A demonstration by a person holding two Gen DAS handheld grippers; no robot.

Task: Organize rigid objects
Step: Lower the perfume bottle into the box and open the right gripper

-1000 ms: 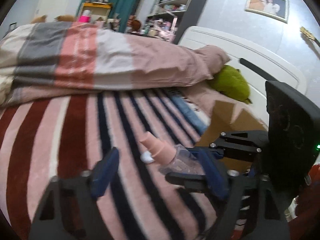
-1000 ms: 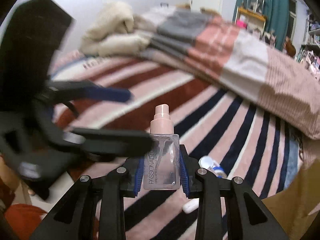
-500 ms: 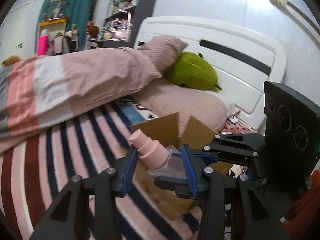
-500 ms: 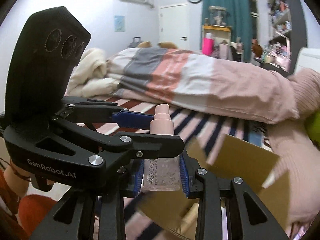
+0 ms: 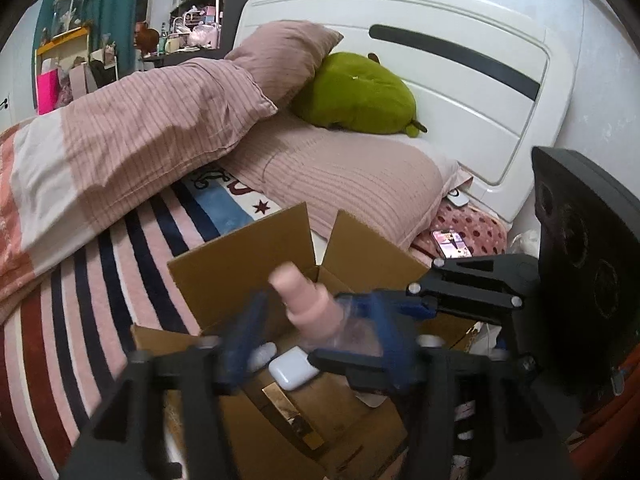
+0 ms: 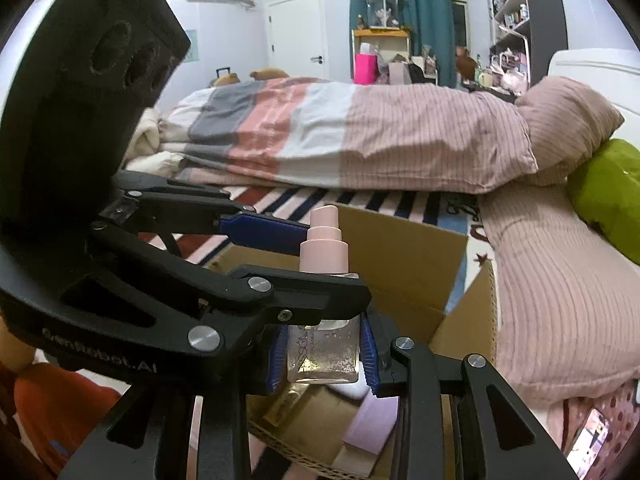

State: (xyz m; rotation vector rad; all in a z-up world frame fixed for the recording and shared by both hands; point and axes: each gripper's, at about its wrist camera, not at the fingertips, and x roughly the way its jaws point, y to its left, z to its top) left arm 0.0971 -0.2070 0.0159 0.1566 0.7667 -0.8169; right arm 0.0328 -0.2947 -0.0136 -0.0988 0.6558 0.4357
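Note:
A clear spray bottle (image 6: 322, 354) with a pink pump cap (image 5: 304, 304) stands upright in my right gripper (image 6: 322, 356), which is shut on its body. It hangs over an open cardboard box (image 6: 400, 248) on the bed. My left gripper (image 5: 316, 334) reaches in from the left side of the right wrist view; its blurred blue pads (image 5: 240, 336) are opening. The bottle's neck stands between them and they do not press on it. In the box lie a white earbud case (image 5: 292, 368), a gold box (image 5: 292, 412) and a pink box (image 6: 372, 428).
The box (image 5: 240, 264) sits on a striped blanket (image 5: 60, 340). Behind it are pink pillows (image 5: 352, 188), a green plush (image 5: 356, 96) and the white headboard (image 5: 460, 92). A phone (image 5: 450, 242) lies on spotted fabric to the right. A folded duvet (image 6: 320, 132) runs along the far side.
Both grippers carried the bottle from over the striped blanket to above the open box. The left jaws narrowed around the bottle's neck, then spread apart again.

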